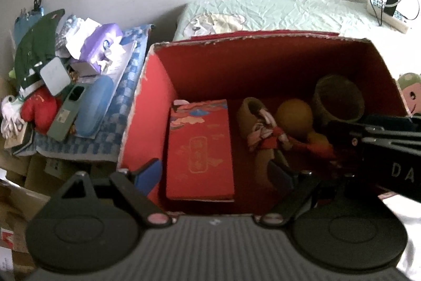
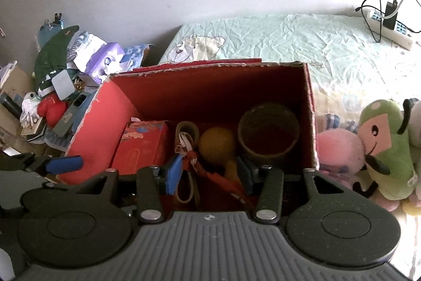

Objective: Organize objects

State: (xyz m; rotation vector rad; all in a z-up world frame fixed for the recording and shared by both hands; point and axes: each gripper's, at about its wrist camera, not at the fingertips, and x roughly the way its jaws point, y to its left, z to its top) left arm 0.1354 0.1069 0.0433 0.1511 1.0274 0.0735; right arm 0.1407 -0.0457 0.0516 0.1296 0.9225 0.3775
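An open red cardboard box [image 1: 147,109] [image 2: 97,123] stands at the edge of a bed. Inside lie a flat red gift packet [image 1: 200,149] [image 2: 142,146], a tan shoe-shaped item [image 1: 252,112] [image 2: 186,128], a yellow gourd [image 1: 294,115] [image 2: 215,144] with a red tassel, and a brown woven cup [image 1: 339,99] [image 2: 268,131]. My left gripper [image 1: 214,173] hovers open over the packet at the box's near left side. Over the near edge my right gripper [image 2: 209,171] is open, the tassel and the gourd's small end lying below its fingers.
Left of the box is a cluttered heap: a purple tissue pack [image 1: 102,46], a blue case [image 1: 94,104], a red plush [image 1: 39,109]. Behind lies a mint bedsheet [image 2: 289,44] with a power strip [image 2: 389,28]. Green [image 2: 386,149] and pink [image 2: 339,152] plush toys sit to the right.
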